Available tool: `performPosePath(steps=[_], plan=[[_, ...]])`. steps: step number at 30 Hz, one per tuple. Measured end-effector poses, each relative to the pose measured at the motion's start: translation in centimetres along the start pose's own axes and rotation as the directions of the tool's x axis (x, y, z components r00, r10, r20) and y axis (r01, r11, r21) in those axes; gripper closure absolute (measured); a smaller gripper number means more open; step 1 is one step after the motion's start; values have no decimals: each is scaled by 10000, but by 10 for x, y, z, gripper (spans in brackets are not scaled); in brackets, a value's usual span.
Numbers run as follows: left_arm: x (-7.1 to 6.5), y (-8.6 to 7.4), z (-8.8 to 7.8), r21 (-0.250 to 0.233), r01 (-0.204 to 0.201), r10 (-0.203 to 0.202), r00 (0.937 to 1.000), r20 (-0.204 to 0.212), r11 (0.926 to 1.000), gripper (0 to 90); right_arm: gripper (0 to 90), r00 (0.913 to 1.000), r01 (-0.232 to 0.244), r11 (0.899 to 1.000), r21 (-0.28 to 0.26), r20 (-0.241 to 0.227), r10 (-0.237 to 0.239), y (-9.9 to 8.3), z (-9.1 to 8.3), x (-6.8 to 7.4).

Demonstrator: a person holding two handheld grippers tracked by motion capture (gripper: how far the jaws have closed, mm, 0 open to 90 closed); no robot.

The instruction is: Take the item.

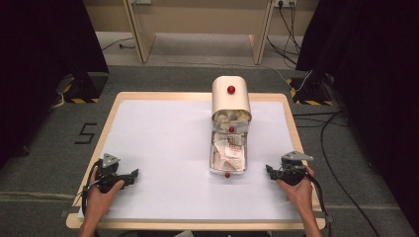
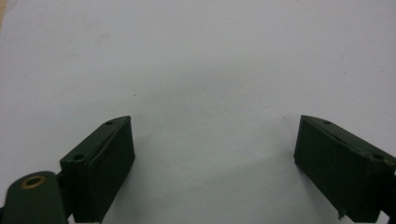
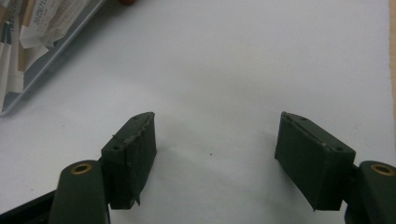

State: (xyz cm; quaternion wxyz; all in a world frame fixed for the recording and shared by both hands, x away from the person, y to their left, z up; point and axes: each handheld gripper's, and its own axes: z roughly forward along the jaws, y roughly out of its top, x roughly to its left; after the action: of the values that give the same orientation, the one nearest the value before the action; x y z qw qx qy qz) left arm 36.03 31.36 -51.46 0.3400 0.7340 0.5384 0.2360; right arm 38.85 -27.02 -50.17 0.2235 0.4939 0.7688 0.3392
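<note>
A cream drawer cabinet (image 1: 231, 97) with red knobs stands at the table's far middle. Its bottom clear drawer (image 1: 228, 157) is pulled far out toward me and holds several paper packets (image 1: 230, 150); a drawer above holds pale items (image 1: 231, 116). My left gripper (image 1: 132, 176) rests near the front left, open, with bare white table between its jaws in the left gripper view (image 2: 215, 149). My right gripper (image 1: 269, 171) rests at the front right, just right of the drawer's front, open over bare table (image 3: 215, 149). The drawer's corner (image 3: 32, 74) shows at upper left of the right gripper view.
The table (image 1: 163, 148) has a white top and a wooden rim. Cables (image 1: 336, 148) lie on the grey floor to the right. Black curtains hang at both sides, and a wooden frame (image 1: 143, 29) stands behind the table.
</note>
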Motion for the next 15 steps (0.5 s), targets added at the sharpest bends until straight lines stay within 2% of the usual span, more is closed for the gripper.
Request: performPosePath(steps=[15], plan=[[0,0,0,-12,15,-15,10000,6,10000,114,293,10000,6,10000,-6,14,-6,0,0,0]])
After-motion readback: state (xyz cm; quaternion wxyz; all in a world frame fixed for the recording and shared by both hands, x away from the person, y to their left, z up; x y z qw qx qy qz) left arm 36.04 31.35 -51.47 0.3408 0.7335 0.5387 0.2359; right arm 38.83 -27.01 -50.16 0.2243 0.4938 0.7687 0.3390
